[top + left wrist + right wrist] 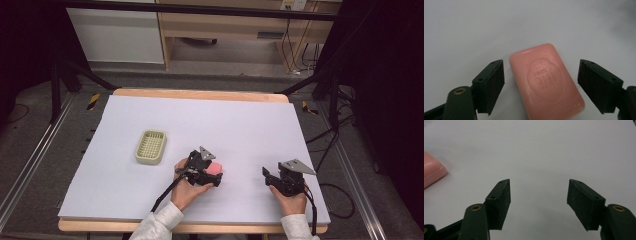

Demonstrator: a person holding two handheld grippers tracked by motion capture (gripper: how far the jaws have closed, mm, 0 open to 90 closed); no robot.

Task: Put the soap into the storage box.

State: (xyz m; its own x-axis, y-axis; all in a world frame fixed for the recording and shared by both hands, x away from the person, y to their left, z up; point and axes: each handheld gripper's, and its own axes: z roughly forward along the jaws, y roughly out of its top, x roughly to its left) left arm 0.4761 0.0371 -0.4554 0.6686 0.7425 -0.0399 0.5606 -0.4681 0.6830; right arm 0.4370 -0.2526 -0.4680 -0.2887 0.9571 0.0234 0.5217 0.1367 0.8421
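Observation:
A pink bar of soap point(546, 82) with a stamped oval mark lies flat on the white table sheet point(225, 120). My left gripper point(541, 62) straddles it, jaws wide apart, a thin gap showing between each pad and the bar's long sides. From above, the left gripper point(216, 175) sits over the soap point(215, 168) at the table's front centre. My right gripper point(265, 173) rests to the right of it, open, with bare sheet between its jaws point(539, 182). One corner of the soap point(431, 172) shows at the left edge of the right gripper view.
A pale green slotted soap dish point(150, 146) stands on the sheet, left of and a little behind the left hand. The wooden table edge point(200, 227) runs along the front. Cables trail from both grippers toward the person.

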